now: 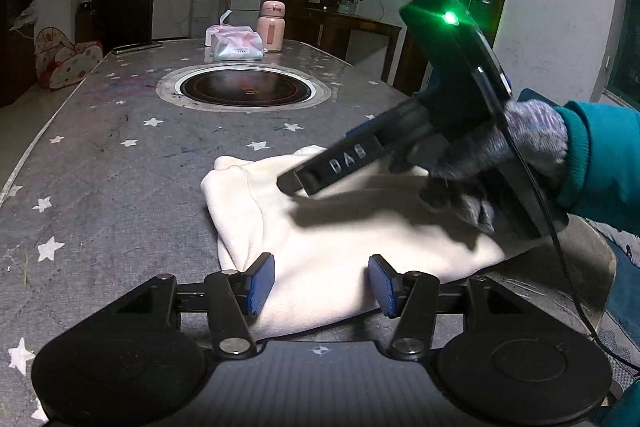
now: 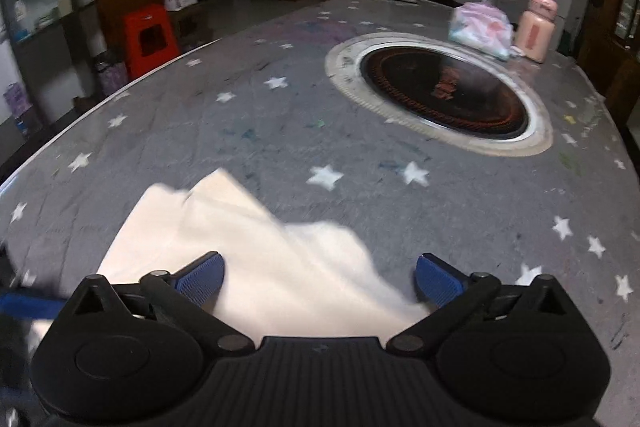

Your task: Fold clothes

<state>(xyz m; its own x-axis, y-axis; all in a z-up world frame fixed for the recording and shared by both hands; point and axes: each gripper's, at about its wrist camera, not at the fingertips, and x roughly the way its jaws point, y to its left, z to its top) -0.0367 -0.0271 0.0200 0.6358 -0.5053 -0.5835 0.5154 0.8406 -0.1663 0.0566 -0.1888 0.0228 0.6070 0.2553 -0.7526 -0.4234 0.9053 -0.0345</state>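
Cream garment folded on the star-patterned bench; left gripper jaws half open, right gripper jaws wide open, both over it, gripping nothing.

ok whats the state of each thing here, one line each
cream garment: lying partly folded on the table, held by neither gripper
left gripper: open, pads apart over the garment's near edge
right gripper: wide open, nothing between the pads
pink bottle: upright, lid on
tissue pack: lying flat beside the bottle
round cooktop: bare, nothing on it
table: covered by a grey star-print cloth
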